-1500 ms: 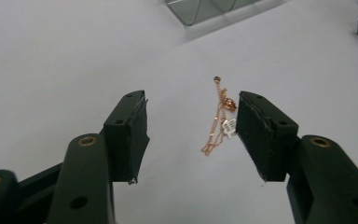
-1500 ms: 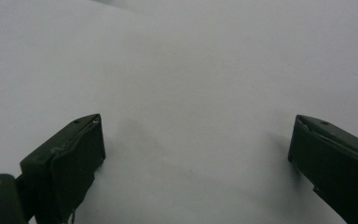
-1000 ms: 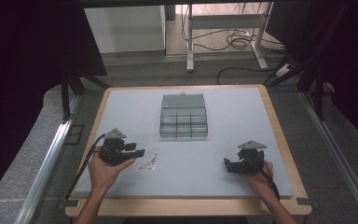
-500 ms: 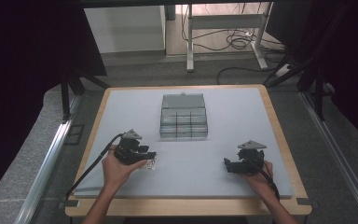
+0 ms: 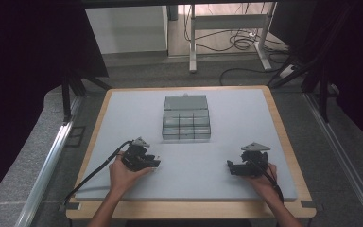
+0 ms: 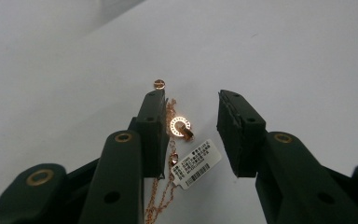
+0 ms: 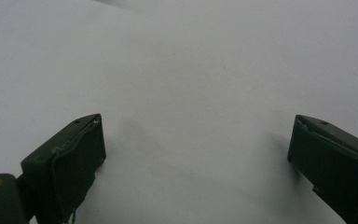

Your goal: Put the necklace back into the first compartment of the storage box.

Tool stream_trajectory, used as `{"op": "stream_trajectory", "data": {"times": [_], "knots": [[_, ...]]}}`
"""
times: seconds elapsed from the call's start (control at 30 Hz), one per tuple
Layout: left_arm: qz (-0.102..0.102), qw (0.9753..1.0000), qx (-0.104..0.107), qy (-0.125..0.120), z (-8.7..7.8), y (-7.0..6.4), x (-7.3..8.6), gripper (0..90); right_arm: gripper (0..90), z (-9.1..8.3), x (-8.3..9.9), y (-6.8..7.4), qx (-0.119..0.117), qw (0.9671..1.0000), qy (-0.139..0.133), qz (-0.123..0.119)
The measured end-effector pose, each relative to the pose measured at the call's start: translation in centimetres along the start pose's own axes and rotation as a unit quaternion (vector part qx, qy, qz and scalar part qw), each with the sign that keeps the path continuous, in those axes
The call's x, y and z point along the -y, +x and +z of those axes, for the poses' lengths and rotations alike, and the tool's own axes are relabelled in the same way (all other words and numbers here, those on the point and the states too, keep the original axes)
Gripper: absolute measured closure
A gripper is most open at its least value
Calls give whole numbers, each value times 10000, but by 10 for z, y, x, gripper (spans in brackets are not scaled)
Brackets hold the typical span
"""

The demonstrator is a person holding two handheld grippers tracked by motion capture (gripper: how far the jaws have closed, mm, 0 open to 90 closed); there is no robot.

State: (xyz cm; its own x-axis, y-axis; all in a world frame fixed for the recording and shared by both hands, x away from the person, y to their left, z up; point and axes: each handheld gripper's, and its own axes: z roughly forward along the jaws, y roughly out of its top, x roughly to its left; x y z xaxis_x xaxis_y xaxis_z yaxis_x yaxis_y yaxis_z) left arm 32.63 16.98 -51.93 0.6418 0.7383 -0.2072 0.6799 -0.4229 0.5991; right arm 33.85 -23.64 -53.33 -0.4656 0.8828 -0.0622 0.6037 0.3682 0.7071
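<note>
A rose-gold chain necklace with a ring pendant (image 6: 180,126) and a white barcode tag (image 6: 196,163) lies on the grey mat. My left gripper (image 6: 189,109) is open right over it, and the chain runs along the inner face of the left jaw. From above, that left gripper (image 5: 152,163) sits at the mat's front left and covers the necklace. My right gripper (image 5: 230,168) rests at the front right, wide open (image 7: 196,144) with bare mat between its jaws.
A clear plastic compartment box (image 5: 186,117) with its lid up stands at the middle of the mat. The mat lies on a wooden-edged table (image 5: 283,137). Cables trail from both grippers toward the front edge.
My left gripper has moved right and forward onto the necklace, which lay beside it a second ago. The right gripper has stayed put.
</note>
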Motion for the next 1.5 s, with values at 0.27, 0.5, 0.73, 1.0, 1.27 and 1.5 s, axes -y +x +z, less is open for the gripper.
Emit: {"op": "stream_trajectory", "data": {"times": [0.27, 0.5, 0.73, 1.0, 1.27, 1.5], "knots": [[51, 9999, -60, 105, 7, -1, 0, 669, 40, 0, 0, 0, 1, 10000, 0, -6], [303, 9988, -325, 217, 11, -6, 0, 754, 40, 0, 0, 0, -9, 10000, -2, 3], [278, 9989, -330, 185, 11, -4, 1, 811, 40, 0, 0, 0, -7, 10000, 2, 1], [230, 9994, -232, 89, 10, -2, 2, 845, 40, 0, 0, 0, -8, 10000, -2, 0], [223, 9995, -210, 35, 10, -1, 2, 873, 40, 0, 0, 0, -12, 10000, 3, -2], [180, 9996, -196, -18, 7, 2, 3, 873, 40, 0, 0, -1, -21, 10000, -7, -12]]}}
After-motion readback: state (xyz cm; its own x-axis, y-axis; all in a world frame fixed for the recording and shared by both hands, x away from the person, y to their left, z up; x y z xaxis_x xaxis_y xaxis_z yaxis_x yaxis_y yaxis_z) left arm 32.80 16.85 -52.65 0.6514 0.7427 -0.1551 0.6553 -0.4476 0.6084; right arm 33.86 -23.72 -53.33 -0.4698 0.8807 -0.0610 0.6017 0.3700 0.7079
